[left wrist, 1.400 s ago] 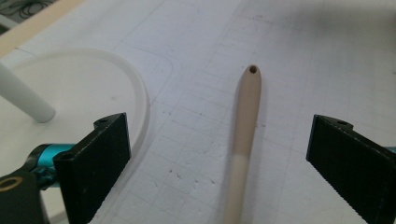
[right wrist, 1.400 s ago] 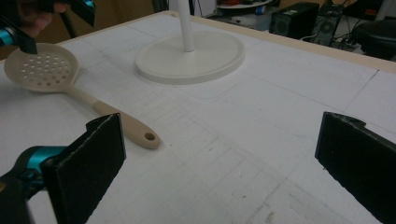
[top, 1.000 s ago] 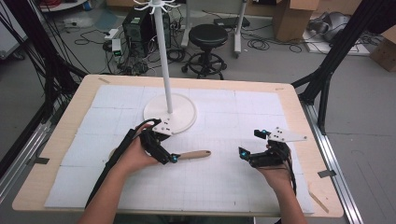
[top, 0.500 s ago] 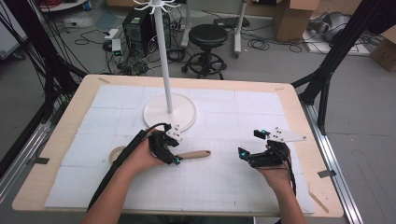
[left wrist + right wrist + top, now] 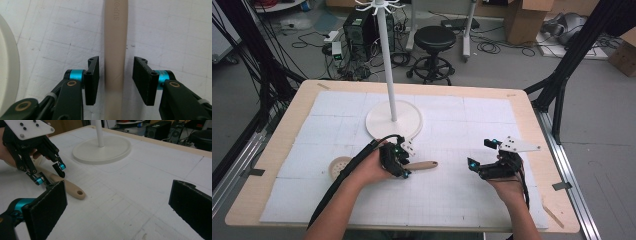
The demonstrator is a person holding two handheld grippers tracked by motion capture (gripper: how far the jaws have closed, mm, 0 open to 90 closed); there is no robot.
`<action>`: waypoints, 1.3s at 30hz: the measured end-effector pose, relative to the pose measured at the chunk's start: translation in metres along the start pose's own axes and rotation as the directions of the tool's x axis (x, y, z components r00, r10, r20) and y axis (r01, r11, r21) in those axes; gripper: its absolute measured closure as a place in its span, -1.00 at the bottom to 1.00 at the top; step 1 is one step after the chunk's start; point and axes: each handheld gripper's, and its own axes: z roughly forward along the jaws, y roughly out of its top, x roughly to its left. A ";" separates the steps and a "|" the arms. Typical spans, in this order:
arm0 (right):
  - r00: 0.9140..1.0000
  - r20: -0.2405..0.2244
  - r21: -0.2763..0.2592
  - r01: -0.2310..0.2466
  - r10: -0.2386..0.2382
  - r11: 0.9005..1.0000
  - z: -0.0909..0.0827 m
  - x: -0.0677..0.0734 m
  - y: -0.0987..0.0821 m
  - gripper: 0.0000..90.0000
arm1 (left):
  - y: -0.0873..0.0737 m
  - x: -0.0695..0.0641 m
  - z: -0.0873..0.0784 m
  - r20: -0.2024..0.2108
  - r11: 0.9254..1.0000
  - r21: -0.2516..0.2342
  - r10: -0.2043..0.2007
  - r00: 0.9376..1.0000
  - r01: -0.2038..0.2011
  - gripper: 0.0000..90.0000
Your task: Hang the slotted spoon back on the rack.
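The wooden handle (image 5: 115, 50) lies flat on the white mat (image 5: 452, 190), just in front of the stand's round base (image 5: 377, 125), with its holed free end (image 5: 80, 193) pointing toward my right side. In the left gripper view it runs straight up the middle between my two pads (image 5: 91, 82); one pad sits just beside the wood, the other stands a little apart, and neither presses on it. My left gripper (image 5: 115, 81) is thus astride the handle, its jaws having just been closing, with the grasp not yet made. In the high view that gripper (image 5: 398, 159) covers the handle's near part, and a pale round disc (image 5: 338, 165) shows at the other side of my left hand. The stand's white pole (image 5: 386, 60) rises upright from the base. My right gripper (image 5: 484, 159) hovers well apart to the right, its jaws spread wide over bare mat, holding nothing.
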 end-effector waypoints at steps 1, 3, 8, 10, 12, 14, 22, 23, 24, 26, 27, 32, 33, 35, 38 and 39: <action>1.000 0.000 -0.002 0.001 -0.001 1.000 0.000 0.000 0.000 -0.98 | 0.000 0.000 0.000 0.002 1.000 0.003 0.002 1.000 -0.002 0.32; 1.000 0.001 0.001 -0.001 0.001 1.000 0.000 0.000 0.000 -0.98 | 0.000 0.000 0.000 0.006 1.000 0.005 0.002 1.000 -0.002 0.41; 1.000 0.002 0.000 -0.003 0.003 1.000 -0.001 0.001 0.000 -0.98 | 0.001 0.000 -0.001 0.005 1.000 0.016 0.009 1.000 -0.009 0.58; 1.000 0.002 0.000 0.003 -0.003 1.000 0.000 0.001 0.000 -0.98 | 0.002 -0.001 -0.001 0.002 1.000 0.016 0.008 1.000 -0.008 0.59; 1.000 0.002 0.000 0.003 -0.003 1.000 0.000 0.001 0.000 -0.98 | 0.002 -0.002 -0.001 -0.003 1.000 0.018 0.012 1.000 -0.012 0.59; 1.000 0.004 0.001 -0.003 0.003 1.000 -0.001 0.001 0.000 -0.98 | 0.002 -0.002 -0.002 -0.010 0.999 0.020 0.027 1.000 -0.027 0.59; 1.000 0.005 -0.001 0.001 -0.001 1.000 -0.001 -0.001 -0.001 -0.98 | -0.002 -0.001 -0.032 -0.038 0.993 -0.120 -0.015 0.999 0.010 0.60; 1.000 0.004 -0.002 -0.002 0.002 1.000 -0.001 0.000 -0.001 -0.98 | -0.003 -0.001 -0.037 -0.040 0.991 -0.137 -0.019 0.999 0.013 0.60; 1.000 0.003 0.002 -0.003 0.003 1.000 -0.001 0.000 -0.001 -0.98 | -0.005 -0.001 -0.045 -0.046 0.985 -0.173 -0.023 0.999 0.015 0.59; 1.000 0.003 0.002 0.001 -0.001 1.000 0.000 0.000 -0.001 -0.98 | -0.008 0.000 -0.058 -0.050 0.974 -0.225 -0.039 0.998 0.027 0.60; 1.000 0.005 0.004 0.002 -0.002 1.000 0.000 0.000 -0.001 -0.98 | -0.009 0.000 -0.062 -0.053 0.971 -0.240 -0.039 0.998 0.026 0.60; 1.000 0.005 0.003 0.004 -0.004 1.000 0.000 0.001 0.000 -0.98 | -0.016 0.001 -0.087 -0.072 0.950 -0.309 -0.065 0.995 0.040 0.60; 1.000 0.006 0.003 0.005 -0.005 1.000 0.000 0.001 0.000 -0.98 | -0.017 0.002 -0.091 -0.078 0.948 -0.317 -0.064 0.995 0.037 0.60; 1.000 0.006 0.004 0.003 -0.003 1.000 0.000 0.001 0.000 -0.98 | -0.020 0.003 -0.100 -0.079 0.938 -0.343 -0.080 0.994 0.048 0.60; 1.000 0.003 0.005 0.004 -0.004 1.000 0.000 0.001 0.000 -0.98 | -0.024 0.006 -0.112 -0.078 0.922 -0.382 -0.097 0.992 0.061 0.60; 1.000 0.003 0.005 0.006 -0.006 1.000 0.001 0.001 0.000 -0.98 | -0.026 0.006 -0.116 -0.078 0.918 -0.392 -0.100 0.992 0.062 0.60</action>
